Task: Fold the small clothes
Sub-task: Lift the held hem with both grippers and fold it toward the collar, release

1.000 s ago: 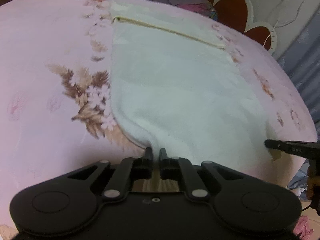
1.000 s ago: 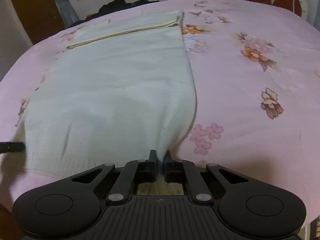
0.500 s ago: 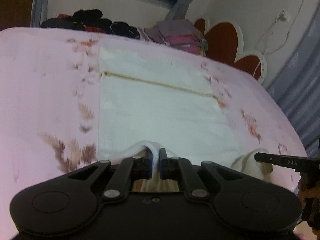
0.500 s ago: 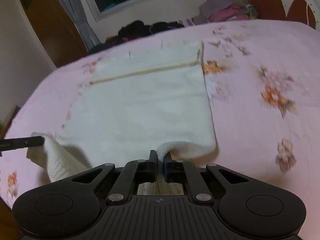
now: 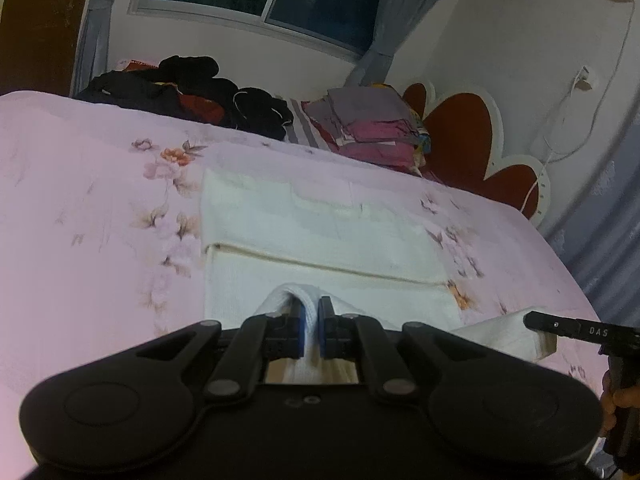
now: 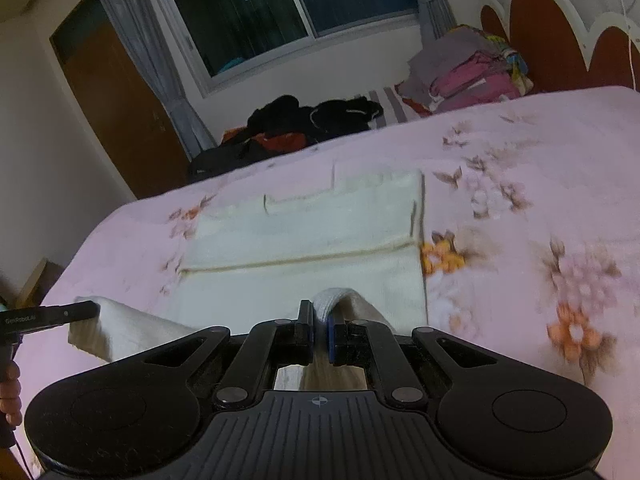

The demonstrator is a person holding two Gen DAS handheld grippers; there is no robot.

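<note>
A cream knitted garment [image 5: 320, 236] lies flat on the pink floral bedspread [image 5: 92, 208]; it also shows in the right wrist view [image 6: 304, 236]. My left gripper [image 5: 311, 312] is shut on the garment's near left corner, lifted off the bed. My right gripper [image 6: 320, 316] is shut on the near right corner, also lifted. Each gripper's tip shows in the other view, holding a raised fold: the right gripper [image 5: 560, 326], the left gripper [image 6: 60, 314]. The near hem is carried above the lying part of the garment.
A pile of dark clothes [image 5: 188, 88] and a stack of folded purple and pink clothes [image 5: 372, 128] sit at the bed's far edge. A red heart-shaped headboard [image 5: 472, 148] stands at the right. A window [image 6: 280, 12] and wooden door [image 6: 116, 112] lie beyond.
Both grippers have lifted the garment's near hem off the bed and carried it forward over the rest of the garment, towards the far end. Both stay shut on the cloth.
</note>
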